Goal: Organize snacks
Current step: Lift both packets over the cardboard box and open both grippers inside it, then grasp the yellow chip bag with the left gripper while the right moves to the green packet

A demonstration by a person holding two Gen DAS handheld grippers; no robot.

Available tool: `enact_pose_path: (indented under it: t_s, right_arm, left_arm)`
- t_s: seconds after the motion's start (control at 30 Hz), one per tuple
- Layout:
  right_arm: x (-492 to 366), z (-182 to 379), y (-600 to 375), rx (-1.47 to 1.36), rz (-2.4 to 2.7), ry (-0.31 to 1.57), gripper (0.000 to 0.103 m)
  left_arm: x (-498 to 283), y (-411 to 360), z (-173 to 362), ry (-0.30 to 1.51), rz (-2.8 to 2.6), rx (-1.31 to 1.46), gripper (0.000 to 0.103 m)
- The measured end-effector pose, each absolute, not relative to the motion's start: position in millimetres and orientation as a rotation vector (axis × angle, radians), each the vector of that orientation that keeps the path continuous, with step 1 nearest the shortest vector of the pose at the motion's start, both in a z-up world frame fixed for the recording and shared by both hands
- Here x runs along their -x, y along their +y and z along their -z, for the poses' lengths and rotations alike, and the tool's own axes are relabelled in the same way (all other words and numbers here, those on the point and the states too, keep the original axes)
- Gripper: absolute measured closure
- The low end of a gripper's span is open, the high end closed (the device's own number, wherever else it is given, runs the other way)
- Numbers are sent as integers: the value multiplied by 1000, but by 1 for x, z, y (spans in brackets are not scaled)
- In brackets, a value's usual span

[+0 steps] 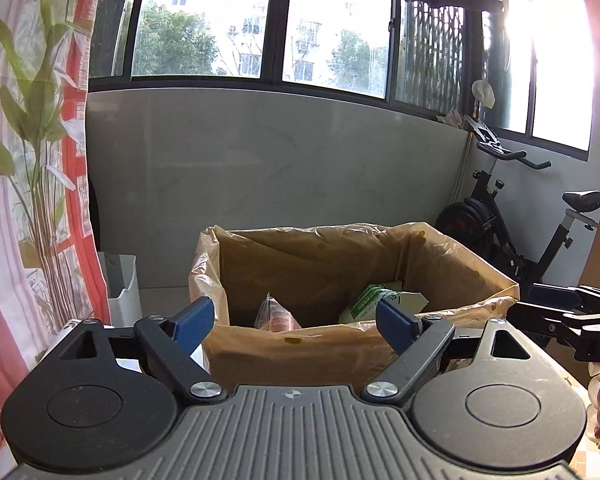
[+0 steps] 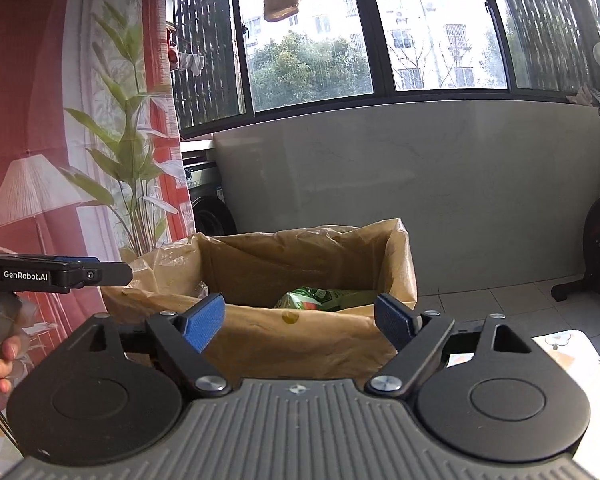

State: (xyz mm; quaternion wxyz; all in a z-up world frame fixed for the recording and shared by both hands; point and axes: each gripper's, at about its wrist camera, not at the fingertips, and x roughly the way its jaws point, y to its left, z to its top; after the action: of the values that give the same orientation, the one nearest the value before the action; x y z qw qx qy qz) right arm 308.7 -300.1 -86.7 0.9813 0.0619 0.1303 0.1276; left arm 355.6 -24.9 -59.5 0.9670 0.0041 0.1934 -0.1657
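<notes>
A grey wall is topped by dark-framed windows, flanked by a curtain and an exercise bike.

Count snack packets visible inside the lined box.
2. A clear packet with red contents lies left of centre in the lined box; a green-and-white packet lies to its right. The near wall hides the bottom, so more may be hidden.

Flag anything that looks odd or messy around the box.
The plastic liner in the cardboard box carries yellowish-brown spots along its rim, like dried spills. The snack packets inside lie loose, not arranged.
</notes>
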Motion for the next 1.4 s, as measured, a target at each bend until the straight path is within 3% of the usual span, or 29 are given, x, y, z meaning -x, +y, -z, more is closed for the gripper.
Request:
enact_pose_path:
  t_s: [0.3,0.97,1.13,1.4]
  right_arm:
    - [-293,117,-289,-139,-250,321,18]
    - [-275,182,-319,-244,-144,467,16]
    - [-268,189,-327,-261,-134,479,16]
    - [-267,190,-328,-273,-136,485,16]
  left_arm:
    - [-344,-7,83,460,366,61,15]
    - [-369,-86,172,716,427,-81,14]
    - [-371,-70,187,751,431,-21,4]
    - [-372,-54,197,778,469,33,2]
